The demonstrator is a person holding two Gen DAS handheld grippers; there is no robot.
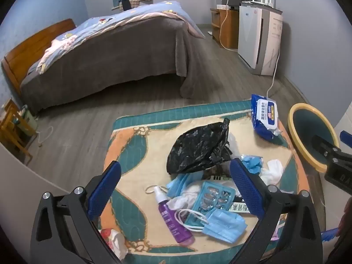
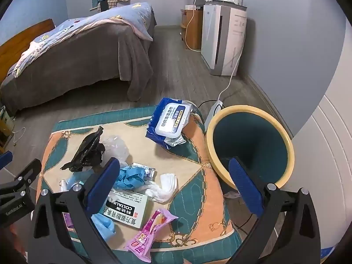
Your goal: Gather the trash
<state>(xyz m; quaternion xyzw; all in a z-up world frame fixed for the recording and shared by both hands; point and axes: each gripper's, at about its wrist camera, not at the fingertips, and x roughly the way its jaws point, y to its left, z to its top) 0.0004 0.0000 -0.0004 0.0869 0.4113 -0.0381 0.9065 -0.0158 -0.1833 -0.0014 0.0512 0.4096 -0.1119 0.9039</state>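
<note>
Left jaws: the left gripper point(image 1: 176, 192) stands wide open and holds nothing; it hangs above the heap.
Right jaws: the right gripper point(image 2: 175, 190) is wide open and empty too, between the litter and the bin.
Progress: nothing looks collected; the round teal bin with a yellow rim point(image 2: 283, 136) seems empty inside.
Trash left: crumpled black plastic bag point(image 1: 198, 147), blue face mask point(image 1: 226, 224), purple spray bottle point(image 1: 171, 220), white tissue point(image 2: 162, 187), pink snack wrapper point(image 2: 149, 231).
Edges: the bin stands just beside the right edge of the patterned quilted surface point(image 2: 198, 198); the blue wet-wipe pack point(image 2: 169, 123) lies near the far edge.
Open room: free space above the heap; the two grippers are close together.
</note>
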